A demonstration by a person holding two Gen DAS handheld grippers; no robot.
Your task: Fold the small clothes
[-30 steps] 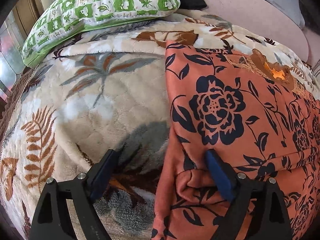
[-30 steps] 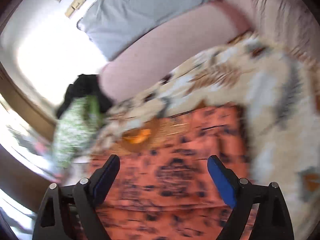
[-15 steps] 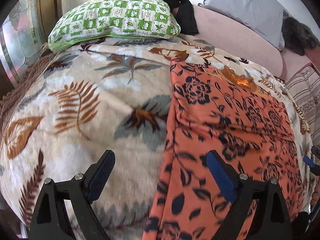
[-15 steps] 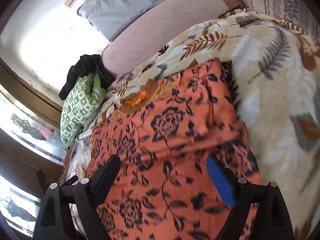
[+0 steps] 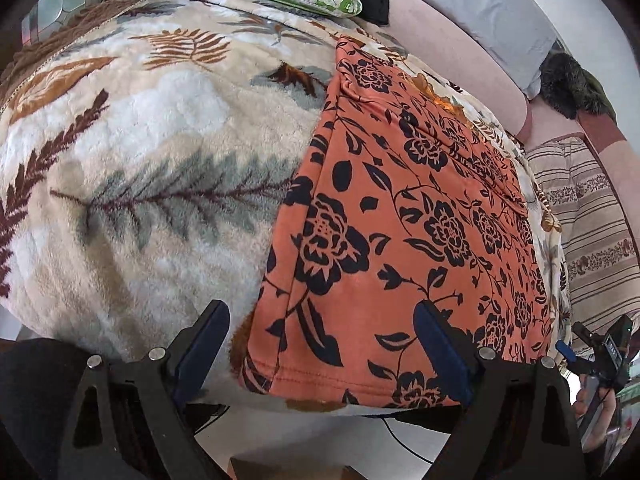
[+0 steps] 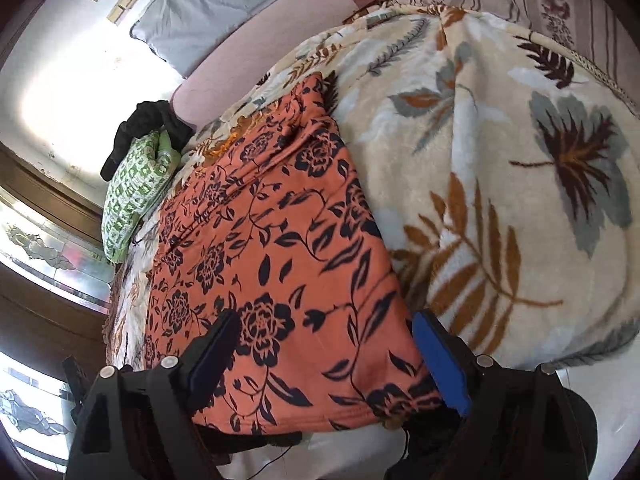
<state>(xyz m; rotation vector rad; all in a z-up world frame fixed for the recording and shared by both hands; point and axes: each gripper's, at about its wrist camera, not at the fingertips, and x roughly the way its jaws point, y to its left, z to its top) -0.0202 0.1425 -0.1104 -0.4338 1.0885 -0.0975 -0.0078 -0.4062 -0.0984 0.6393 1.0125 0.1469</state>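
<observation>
While the orange flowered garment [image 5: 404,216] lies spread flat on the leaf-patterned blanket [image 5: 152,168] of the bed, its hem reaching the near edge, both pairs of tongs hang over that hem, gaping wide and holding nothing. The left tongs [image 5: 322,346] straddle the garment's left hem corner; the right tongs [image 6: 326,354] sit above its right hem corner. A crease crosses the cloth nearer the far end. Trouble could come from the plush blanket: a low pinch might catch the pile along with the hem. Uneven grabs at the two corners would likely skew the fold, and thin fabric may slip from a shallow bite.
</observation>
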